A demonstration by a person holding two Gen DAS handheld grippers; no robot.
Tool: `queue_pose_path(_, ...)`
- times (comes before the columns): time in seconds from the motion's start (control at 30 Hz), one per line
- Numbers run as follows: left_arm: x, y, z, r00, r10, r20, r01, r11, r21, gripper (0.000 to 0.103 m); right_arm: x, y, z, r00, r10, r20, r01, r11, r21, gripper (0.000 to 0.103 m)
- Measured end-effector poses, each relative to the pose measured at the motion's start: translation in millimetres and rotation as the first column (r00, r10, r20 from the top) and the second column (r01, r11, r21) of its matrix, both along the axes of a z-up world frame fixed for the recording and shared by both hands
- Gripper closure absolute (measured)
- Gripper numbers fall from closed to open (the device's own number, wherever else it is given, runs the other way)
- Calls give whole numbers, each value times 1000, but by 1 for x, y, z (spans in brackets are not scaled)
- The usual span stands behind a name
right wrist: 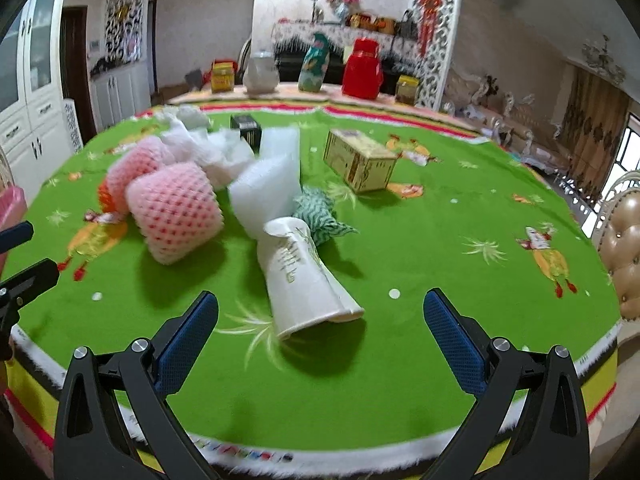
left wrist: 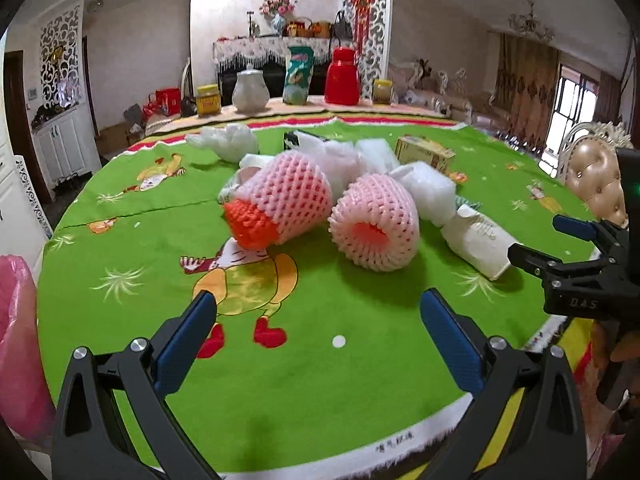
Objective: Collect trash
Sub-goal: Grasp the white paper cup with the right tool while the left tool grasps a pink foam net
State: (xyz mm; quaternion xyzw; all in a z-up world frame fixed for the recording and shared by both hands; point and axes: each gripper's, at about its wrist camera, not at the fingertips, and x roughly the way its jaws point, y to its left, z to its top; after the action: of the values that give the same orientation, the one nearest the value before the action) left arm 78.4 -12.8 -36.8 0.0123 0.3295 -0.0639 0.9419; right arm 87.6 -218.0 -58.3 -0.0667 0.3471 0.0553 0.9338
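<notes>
Both tongs spread wide, empty: left gripper [left wrist: 318, 320] lined on the pink foam fruit net [left wrist: 374, 226], right gripper [right wrist: 320, 322] on the crushed white paper cup [right wrist: 310, 276], near the green tablecloth's [right wrist: 440, 320] front edge, likely first grabs.

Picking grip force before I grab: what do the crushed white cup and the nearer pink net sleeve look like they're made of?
The white cup looks like thin matte paper: creased flat, with a rolled rim. The pink net sleeve looks like soft foam mesh: puffy diamond lattice, hollow centre. Both likely crush easily. Right gripper and left gripper are open.
</notes>
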Motion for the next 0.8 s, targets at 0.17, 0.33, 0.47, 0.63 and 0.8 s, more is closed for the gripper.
queue_pose_path(0.17,24,-15,-6,999,-24,-44,23,1000,-11,5,33,-5,-13,997,27,-71,-26,1000,6,7)
queue_pose_path(0.33,53,-26,-17,990,-39,-136,31,997,-66,5,55,-8,-26,990,49,-133,-47,999,17,12)
queue_pose_path(0.47,70,-36,-21,984,-65,-169,53,996,-69,5,59,-8,-36,982,84,-166,-79,996,41,29)
queue_pose_path(0.63,87,-52,-26,981,-101,-167,101,995,-11,5,57,-16,-37,982,104,-158,-84,988,130,51)
queue_pose_path(0.8,103,-57,-34,979,-103,-178,104,995,-4,5,52,-29,-32,987,91,-129,-63,977,205,54)
